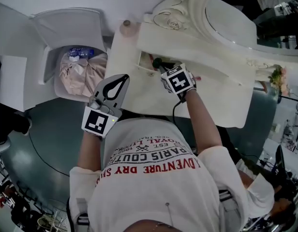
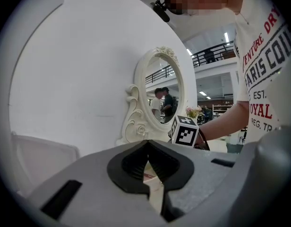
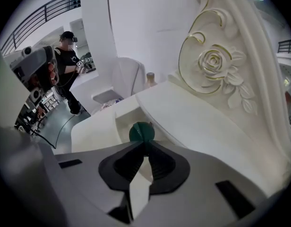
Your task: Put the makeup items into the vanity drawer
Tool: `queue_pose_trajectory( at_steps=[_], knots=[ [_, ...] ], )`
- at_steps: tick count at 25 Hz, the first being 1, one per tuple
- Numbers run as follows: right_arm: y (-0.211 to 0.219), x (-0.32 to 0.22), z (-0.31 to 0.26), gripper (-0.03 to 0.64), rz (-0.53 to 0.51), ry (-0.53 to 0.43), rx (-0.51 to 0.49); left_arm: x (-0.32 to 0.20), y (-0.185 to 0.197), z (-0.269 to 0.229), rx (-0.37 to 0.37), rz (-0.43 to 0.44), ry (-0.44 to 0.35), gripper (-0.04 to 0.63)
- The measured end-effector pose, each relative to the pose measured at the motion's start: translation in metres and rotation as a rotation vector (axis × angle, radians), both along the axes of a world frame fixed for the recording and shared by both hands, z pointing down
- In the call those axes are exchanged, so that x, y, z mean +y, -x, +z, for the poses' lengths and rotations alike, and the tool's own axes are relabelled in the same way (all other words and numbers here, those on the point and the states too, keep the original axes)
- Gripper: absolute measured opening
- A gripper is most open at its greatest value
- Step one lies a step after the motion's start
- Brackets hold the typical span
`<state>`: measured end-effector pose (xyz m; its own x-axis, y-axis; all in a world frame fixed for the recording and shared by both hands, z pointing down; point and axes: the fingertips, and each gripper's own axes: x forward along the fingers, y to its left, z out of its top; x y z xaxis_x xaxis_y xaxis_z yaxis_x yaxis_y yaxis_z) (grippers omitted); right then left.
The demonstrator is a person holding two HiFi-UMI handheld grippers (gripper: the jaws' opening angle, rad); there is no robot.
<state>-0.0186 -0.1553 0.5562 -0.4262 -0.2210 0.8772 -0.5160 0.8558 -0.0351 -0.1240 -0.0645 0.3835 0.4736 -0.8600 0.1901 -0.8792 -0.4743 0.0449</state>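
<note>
The white vanity table (image 1: 134, 93) has a small drawer (image 1: 142, 65) standing open under its raised shelf. My right gripper (image 1: 161, 66) reaches into the drawer's mouth, its tips pinched on a dark green round-ended makeup item (image 3: 141, 132). In the right gripper view the tips (image 3: 144, 144) meet right at that green end, over the open drawer (image 3: 118, 123). Something reddish (image 1: 150, 58) lies inside the drawer. My left gripper (image 1: 125, 78) hovers over the table's front left part, shut and empty. In the left gripper view, that gripper (image 2: 148, 144) points toward the mirror.
An ornate oval mirror (image 1: 245, 21) rises behind the shelf. A small round jar (image 1: 128, 28) stands on the table's far left corner. Left of the table a white tub chair (image 1: 67, 28) holds pink cloth (image 1: 83, 76) and a water bottle (image 1: 81, 52). A person (image 3: 67, 56) stands far off.
</note>
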Motion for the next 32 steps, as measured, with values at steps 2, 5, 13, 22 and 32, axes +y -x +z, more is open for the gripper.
queue_pose_trajectory(
  at_steps=[2,5,13,22,32],
  knots=[
    [-0.001,-0.003,0.009,0.032,0.001,0.012,0.027,0.002,0.005,0.003,-0.002,-0.014,0.006,0.008],
    [-0.002,-0.003,0.017,0.048,0.010,0.042,0.027,0.003,0.010,0.008,0.001,-0.029,0.016,0.006],
    [-0.001,-0.003,0.016,0.128,0.031,0.068,-0.017,0.001,0.004,0.009,0.011,-0.027,0.017,0.007],
    [-0.020,-0.006,-0.015,0.137,0.080,0.025,-0.079,-0.012,-0.017,0.004,0.023,0.022,0.002,0.008],
    [-0.116,-0.007,-0.020,0.132,0.233,0.019,-0.080,-0.033,-0.089,0.000,0.020,0.174,-0.011,0.008]
  ],
)
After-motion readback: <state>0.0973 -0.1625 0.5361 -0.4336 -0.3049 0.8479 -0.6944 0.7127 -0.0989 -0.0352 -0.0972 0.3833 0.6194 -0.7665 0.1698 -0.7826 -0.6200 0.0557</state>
